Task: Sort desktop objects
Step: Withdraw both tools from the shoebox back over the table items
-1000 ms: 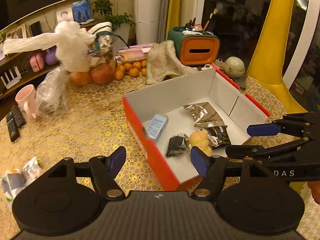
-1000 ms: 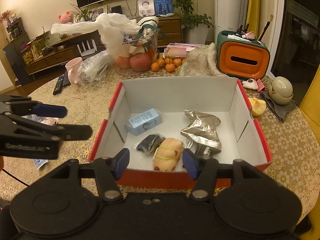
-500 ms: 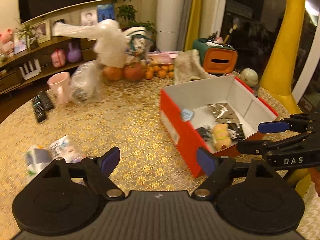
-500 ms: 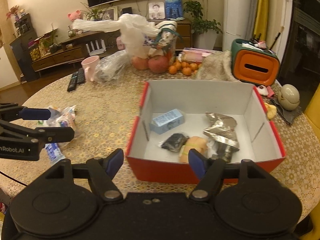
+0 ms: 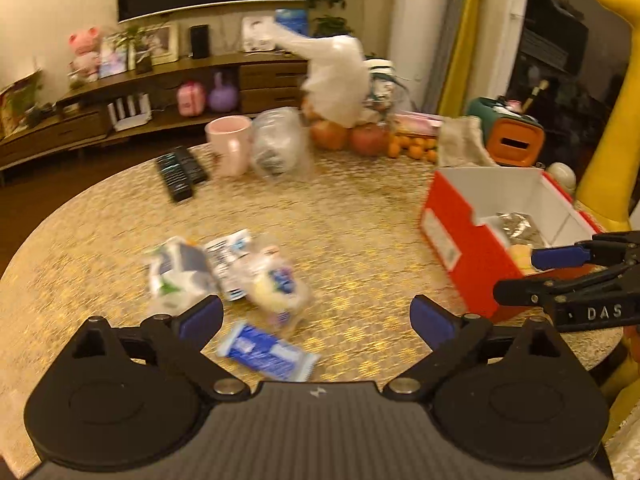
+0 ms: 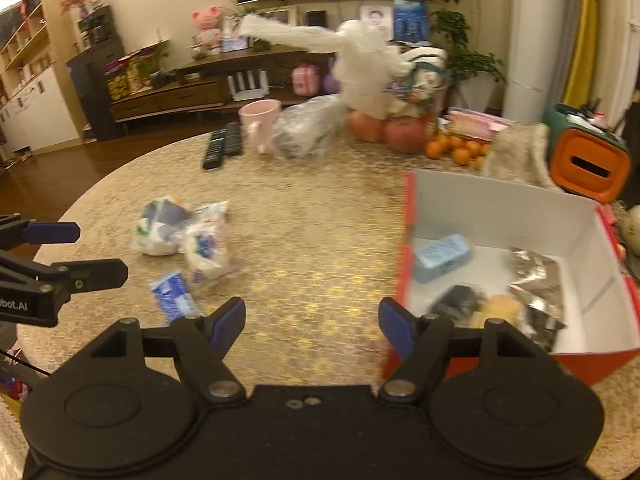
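Motion smear softens most of what I see from both wrists. The loose packets [image 5: 224, 268] on the worktop [image 5: 360, 216] are blurred, so I cannot read their printing or say where one wrapper ends and the next begins. The blue sachet [image 5: 268, 352] nearest my left hand-held gripper [image 5: 316, 316] is partly covered by the gripper's own body. In the left view the red box [image 5: 468, 240] hides most of its contents behind its near wall, and the right hand-held gripper [image 5: 520, 276] runs off the right edge. In the right view the box's near corner sits behind my right finger [image 6: 394, 324], and the dark item [image 6: 460, 300] inside is too smeared to identify.
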Demonstrator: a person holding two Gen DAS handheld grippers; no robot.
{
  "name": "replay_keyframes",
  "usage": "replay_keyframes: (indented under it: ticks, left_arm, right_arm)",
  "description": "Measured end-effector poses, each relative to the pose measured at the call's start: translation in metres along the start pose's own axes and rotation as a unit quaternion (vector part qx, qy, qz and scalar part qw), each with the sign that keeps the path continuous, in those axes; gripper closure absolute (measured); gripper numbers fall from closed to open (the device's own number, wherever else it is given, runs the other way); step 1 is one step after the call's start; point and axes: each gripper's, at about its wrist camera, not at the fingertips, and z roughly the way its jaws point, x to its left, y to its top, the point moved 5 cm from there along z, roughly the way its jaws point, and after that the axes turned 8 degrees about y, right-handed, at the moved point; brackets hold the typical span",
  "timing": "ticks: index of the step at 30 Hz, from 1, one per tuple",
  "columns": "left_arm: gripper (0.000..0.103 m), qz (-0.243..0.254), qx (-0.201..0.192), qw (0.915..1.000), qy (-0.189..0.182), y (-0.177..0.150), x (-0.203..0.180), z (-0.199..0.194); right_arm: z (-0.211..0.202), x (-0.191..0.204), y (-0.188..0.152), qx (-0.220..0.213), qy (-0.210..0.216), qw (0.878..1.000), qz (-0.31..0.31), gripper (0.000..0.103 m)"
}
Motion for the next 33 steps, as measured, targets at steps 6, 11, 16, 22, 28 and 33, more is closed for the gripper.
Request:
replay_keyframes:
  ticks: [6,11,16,22,28,33]
  left_arm:
    - [0.003,-0.021,0.004,0.9996,0.017,-0.004,0.043,0.009]
    - [0.003,-0.034,0.008,0.9989,0.032,-0.005,0.077,0.022]
    - [0.003,-0.047,0.017,0.9978,0.044,-0.007,0.105,0.043]
    - [0.003,-0.054,0.031,0.9969,0.048,-0.009,0.127,0.071]
    - [0.003,-0.062,0.040,0.9962,0.045,-0.007,0.140,0.102]
    - [0.003,-0.068,0.052,0.9953,0.046,-0.005,0.147,0.128]
  right_arm:
    - [0.026,0.034,0.005,0.018,0.012,0.999,-0.024,0.030]
    - [0.049,0.052,0.008,0.033,0.019,0.999,-0.033,0.030]
    - [0.076,0.067,0.006,0.053,0.030,0.997,-0.045,0.030]
    - [0.108,0.085,0.010,0.071,0.028,0.994,-0.073,0.030]
    - [0.137,0.093,0.021,0.080,0.028,0.992,-0.097,0.030]
    - [0.165,0.096,0.028,0.090,0.036,0.990,-0.099,0.030]
